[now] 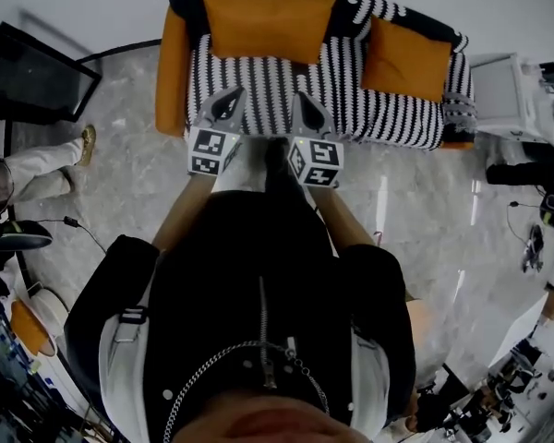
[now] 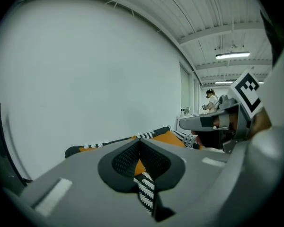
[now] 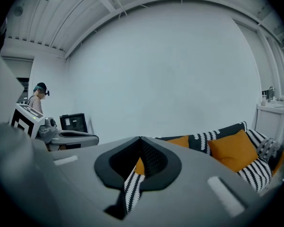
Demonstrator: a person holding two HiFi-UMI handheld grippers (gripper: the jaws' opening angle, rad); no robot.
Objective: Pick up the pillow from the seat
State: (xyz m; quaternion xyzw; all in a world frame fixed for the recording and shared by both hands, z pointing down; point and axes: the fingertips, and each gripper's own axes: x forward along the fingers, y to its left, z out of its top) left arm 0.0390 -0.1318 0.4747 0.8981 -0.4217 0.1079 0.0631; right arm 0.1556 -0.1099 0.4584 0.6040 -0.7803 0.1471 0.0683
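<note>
The large orange pillow (image 1: 268, 24) leans on the striped sofa's (image 1: 397, 118) backrest at twelve o'clock from both grippers, well apart from them. A smaller orange pillow (image 1: 406, 58) sits at two o'clock. The left gripper (image 1: 229, 101) and right gripper (image 1: 305, 109) hover side by side at the seat's (image 1: 266, 86) front edge, jaws pressed together and empty. Marble floor (image 1: 134, 178) lies open at nine and three o'clock.

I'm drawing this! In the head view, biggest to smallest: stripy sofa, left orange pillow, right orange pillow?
1. stripy sofa
2. left orange pillow
3. right orange pillow, only slightly smaller-looking
</note>
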